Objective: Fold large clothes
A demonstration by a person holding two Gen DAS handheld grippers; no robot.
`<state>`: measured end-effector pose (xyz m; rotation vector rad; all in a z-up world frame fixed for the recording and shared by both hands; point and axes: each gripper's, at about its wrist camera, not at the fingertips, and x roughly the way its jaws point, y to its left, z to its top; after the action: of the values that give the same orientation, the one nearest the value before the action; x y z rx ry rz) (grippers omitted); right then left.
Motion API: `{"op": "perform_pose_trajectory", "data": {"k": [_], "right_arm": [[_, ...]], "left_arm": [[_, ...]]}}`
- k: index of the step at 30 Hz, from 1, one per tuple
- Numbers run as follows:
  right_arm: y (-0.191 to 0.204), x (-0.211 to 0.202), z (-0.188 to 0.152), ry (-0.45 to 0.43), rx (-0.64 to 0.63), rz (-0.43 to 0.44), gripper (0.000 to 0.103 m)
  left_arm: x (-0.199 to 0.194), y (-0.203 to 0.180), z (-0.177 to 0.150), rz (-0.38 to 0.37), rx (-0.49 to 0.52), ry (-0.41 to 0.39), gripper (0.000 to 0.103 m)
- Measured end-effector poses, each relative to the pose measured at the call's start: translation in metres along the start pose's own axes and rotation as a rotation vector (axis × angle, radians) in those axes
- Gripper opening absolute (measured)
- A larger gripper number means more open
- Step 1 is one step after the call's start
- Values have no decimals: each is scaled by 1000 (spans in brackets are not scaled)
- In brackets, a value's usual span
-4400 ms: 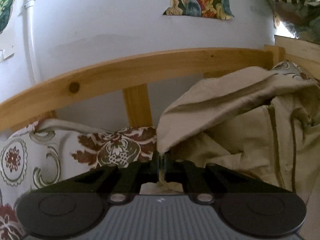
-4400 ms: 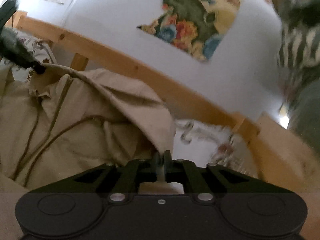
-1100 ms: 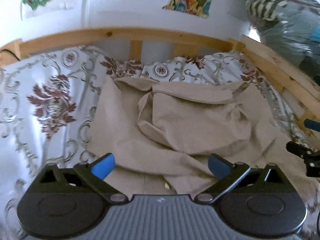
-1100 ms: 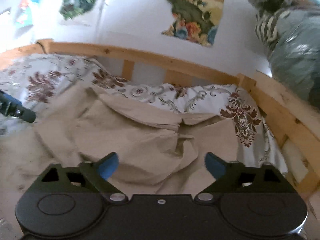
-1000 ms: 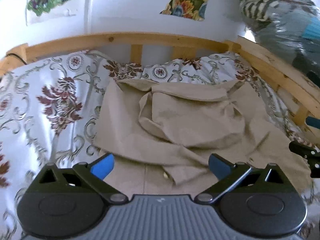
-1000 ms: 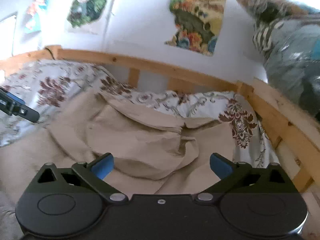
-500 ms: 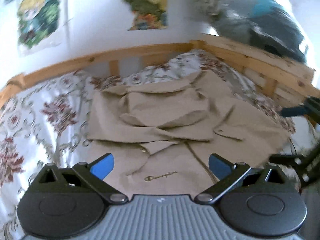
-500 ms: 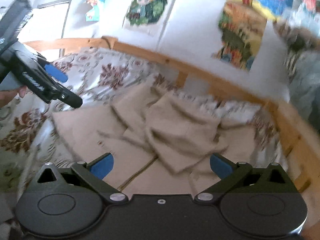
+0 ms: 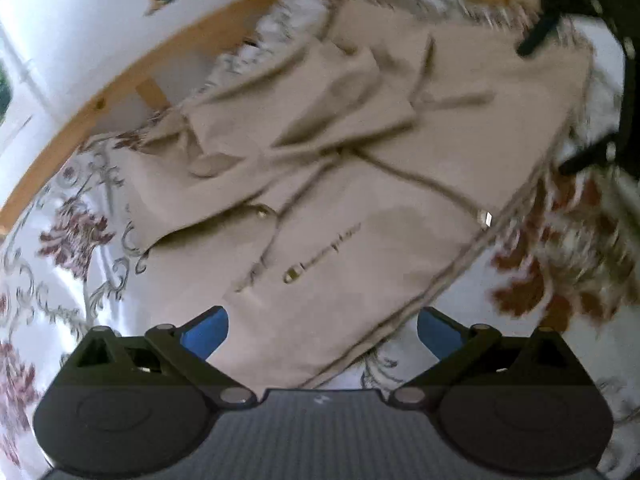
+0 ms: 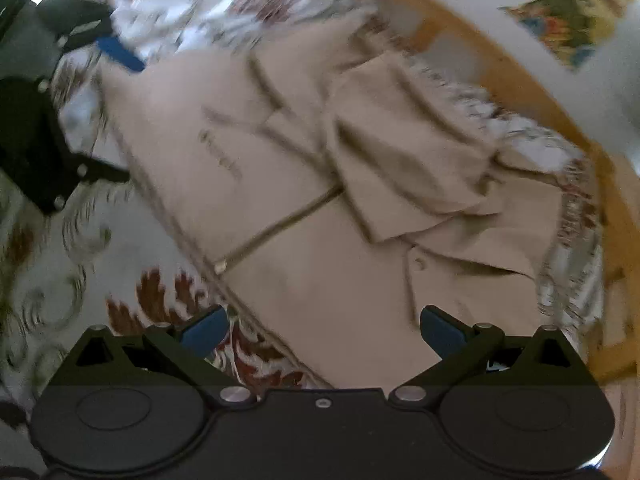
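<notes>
A beige zip-up hoodie (image 9: 360,208) with a small chest logo lies spread on the floral bedsheet (image 9: 60,264), its sleeves and hood folded loosely over the upper part. It also shows in the right wrist view (image 10: 352,208). My left gripper (image 9: 322,330) is open and empty above the hoodie's bottom hem corner. My right gripper (image 10: 322,330) is open and empty above the other end of the hem. Each gripper shows at the edge of the other's view, the right one (image 9: 580,40) and the left one (image 10: 80,64). Both views are motion-blurred.
A wooden bed rail (image 9: 132,68) runs along the far side against a white wall with picture posters (image 10: 568,20). The rail continues on the right (image 10: 612,240). The floral sheet surrounds the hoodie on the near side (image 10: 100,248).
Both grippers let go of the hoodie's upper edge, opened, and pulled back from the headboard. In the last half second both views swung down and tilted toward the hoodie's bottom hem.
</notes>
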<state>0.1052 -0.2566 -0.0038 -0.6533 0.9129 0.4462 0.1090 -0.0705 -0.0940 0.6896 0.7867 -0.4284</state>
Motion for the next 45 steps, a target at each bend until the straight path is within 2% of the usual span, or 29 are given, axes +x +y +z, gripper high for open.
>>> {"op": "perform_pose_trajectory", "data": {"k": [3,5,8,10,12,14,15,16,17,18,20,22,25,26,27,30,35,36,38,40,42,44,45], "right_arm": [[0,20,-1,48,-51,55,102],[0,30,0,62,-58,70,102],[3,37,0,55,-51,83,102],[3,40,0,49,-54,69,102],[5,39,0,30,-63,45,102],[5,37,0,8,-72,43,101],[6,36,0,-3,-81,40,101],[7,33,0,-15,-94,40,101],[9,31,0,-29,-109,41,101],[11,28,0,-44,-126,48,100],[16,23,0,-66,-157,56,98],[20,22,0,-80,-176,37,90],[29,29,-1,-60,-225,-18,68],[31,33,-1,-46,-240,-56,53],[31,36,-2,-36,-247,-90,42],[21,42,-3,-4,-221,-167,40],[-9,44,-13,73,-198,-283,40],[-13,43,-15,81,-200,-303,40],[-27,39,-25,98,-191,-325,40],[-39,37,-35,113,-179,-348,40],[-47,40,-48,149,-165,-355,41],[-52,41,-61,170,-81,-298,38],[-53,41,-66,172,-49,-278,24]], "left_arm": [[22,-17,-10,37,160,41,102],[30,-23,-18,54,222,36,103],[31,-25,-21,78,240,-14,103],[32,-22,-19,123,236,-26,92],[32,-15,-14,144,222,-34,87],[31,-10,-12,139,199,-41,74],[28,-8,-11,131,187,-50,63],[24,-7,-10,124,175,-73,46],[17,-6,-9,113,162,-105,35],[10,-3,-6,96,143,-138,18],[0,2,-2,99,98,-191,15],[-6,9,2,97,59,-233,11],[-14,19,6,99,-8,-263,11],[-15,22,7,98,-20,-260,11],[-15,25,8,98,-25,-251,12],[-16,25,5,115,-20,-213,20],[-8,28,-2,226,27,-129,35],[-5,31,-3,248,24,-102,42],[2,39,-6,304,11,-44,44],[6,49,-9,321,-23,10,54],[9,61,-10,328,-78,44,51],[9,68,-11,317,-110,70,39],[7,72,-12,278,-143,67,15]]}}
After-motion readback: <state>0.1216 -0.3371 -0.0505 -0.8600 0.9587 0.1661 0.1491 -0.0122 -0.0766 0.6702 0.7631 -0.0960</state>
